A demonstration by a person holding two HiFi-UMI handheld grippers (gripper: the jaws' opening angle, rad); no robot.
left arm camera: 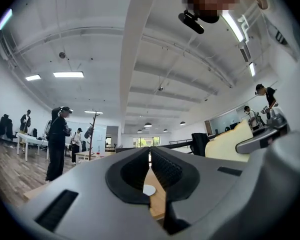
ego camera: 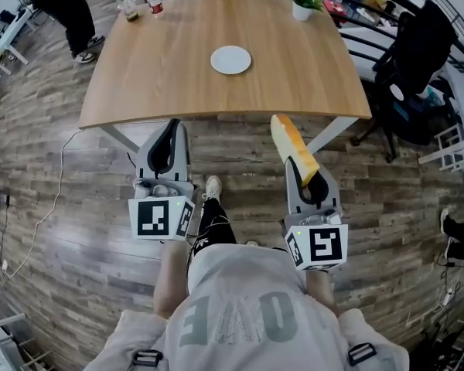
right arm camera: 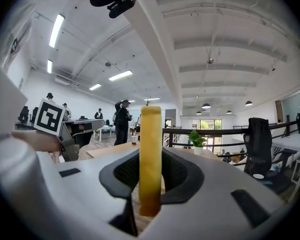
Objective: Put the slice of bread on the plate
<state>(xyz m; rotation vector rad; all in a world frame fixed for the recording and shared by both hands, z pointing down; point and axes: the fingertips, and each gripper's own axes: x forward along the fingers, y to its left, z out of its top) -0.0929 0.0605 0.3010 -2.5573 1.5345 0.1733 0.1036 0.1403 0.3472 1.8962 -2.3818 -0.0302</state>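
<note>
**A:** What does the slice of bread (right arm camera: pixel 150 159) look like?

**B:** The right gripper view has it edge-on at centre frame, a tall golden-yellow strip of crust standing upright. The right claw (ego camera: pixel 303 178) has narrowed onto it and pinches it between its pads.

**A:** And from above?

**B:** The head view shows it jutting to the upper left over the wooden floor (ego camera: pixel 77 207), short of the tabletop (ego camera: pixel 170 68). The white plate (ego camera: pixel 230 59) lies at upper centre. Only the left gripper view shows the slice's pale face, at right. The left claw (ego camera: pixel 164 149) has its tips together and holds nothing.
</note>
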